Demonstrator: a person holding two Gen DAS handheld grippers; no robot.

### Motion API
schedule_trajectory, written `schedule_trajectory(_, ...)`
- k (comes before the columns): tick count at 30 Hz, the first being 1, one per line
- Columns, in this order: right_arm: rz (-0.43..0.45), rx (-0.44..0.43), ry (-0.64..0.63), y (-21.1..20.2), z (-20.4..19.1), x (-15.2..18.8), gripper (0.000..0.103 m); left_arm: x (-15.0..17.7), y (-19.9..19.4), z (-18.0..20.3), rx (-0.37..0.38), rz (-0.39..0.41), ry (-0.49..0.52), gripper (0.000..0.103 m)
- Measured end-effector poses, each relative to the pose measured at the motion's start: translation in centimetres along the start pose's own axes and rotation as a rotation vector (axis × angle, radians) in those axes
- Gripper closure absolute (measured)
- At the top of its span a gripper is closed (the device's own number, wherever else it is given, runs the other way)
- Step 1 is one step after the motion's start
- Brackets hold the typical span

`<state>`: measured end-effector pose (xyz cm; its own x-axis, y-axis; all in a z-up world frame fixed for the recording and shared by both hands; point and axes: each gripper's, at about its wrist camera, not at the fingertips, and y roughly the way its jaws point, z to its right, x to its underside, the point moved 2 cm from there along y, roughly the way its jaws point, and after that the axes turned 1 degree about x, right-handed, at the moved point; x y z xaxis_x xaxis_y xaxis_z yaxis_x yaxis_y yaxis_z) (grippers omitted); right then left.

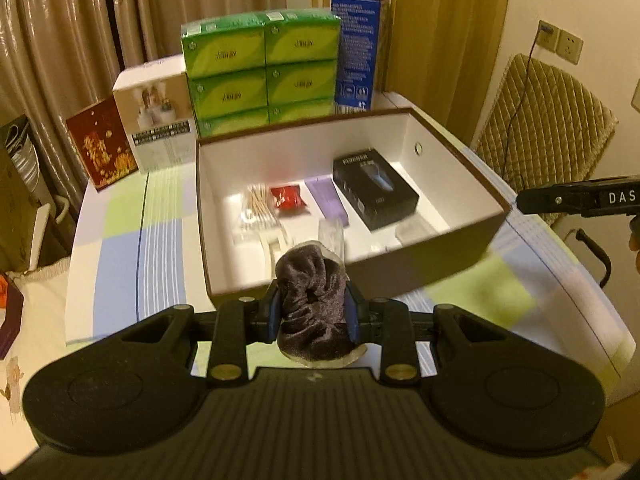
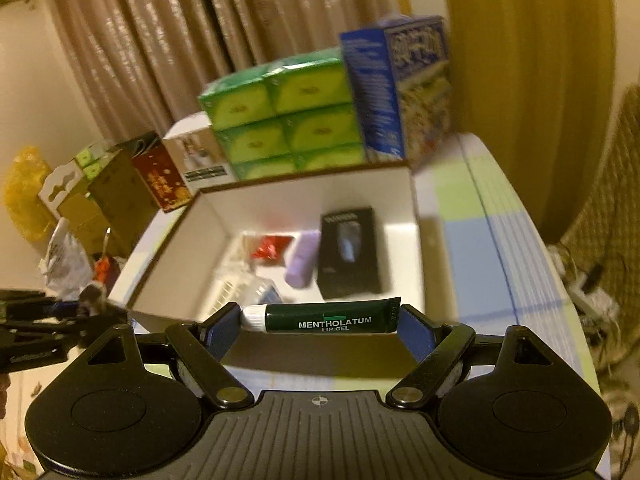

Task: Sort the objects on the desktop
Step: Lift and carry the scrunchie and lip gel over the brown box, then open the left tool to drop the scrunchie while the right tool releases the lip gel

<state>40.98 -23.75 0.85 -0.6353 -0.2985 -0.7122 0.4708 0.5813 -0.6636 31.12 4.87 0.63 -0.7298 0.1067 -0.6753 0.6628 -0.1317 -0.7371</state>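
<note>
Ahead of the white storage box (image 1: 472, 236), the left gripper (image 1: 312, 312) pinches a soft bagged brown scrunchie (image 1: 314, 304) mid-body, while the right gripper (image 2: 320, 320) clamps a light, stiff Mentholatum lip gel tube (image 2: 324, 320) end to end.

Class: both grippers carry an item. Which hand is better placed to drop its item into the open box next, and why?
Right, probably. The right gripper holds the tube crosswise over the box edge. The left gripper, shut on the cloth, sits just short of the near wall.

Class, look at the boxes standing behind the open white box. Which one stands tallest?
The blue box at the right end of the row. It stands upright on its narrow end and tops the green stack, the white carton and the red box.
</note>
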Motion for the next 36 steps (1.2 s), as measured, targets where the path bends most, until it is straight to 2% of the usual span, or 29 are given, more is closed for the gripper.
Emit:
schedule_trajectory(11,-0.024,-0.033,-0.097,4.7,-2.6,-3.3,0.022,-4.2,3.4,-0.5,0.001,-0.001,0.028,0.076)
schedule_trajectory(23,-0.053,-0.054,-0.195,12.0,-3.6,-6.3,0.022,-9.0,9.6,-2.5,0.008,-0.033,0.013,0.076)
schedule_trajectory(36,-0.127,-0.040,-0.262,19.5,-3.0,-8.1,0.022,-11.0,16.8,-4.5,-0.009,-0.104,0.011,0.076)
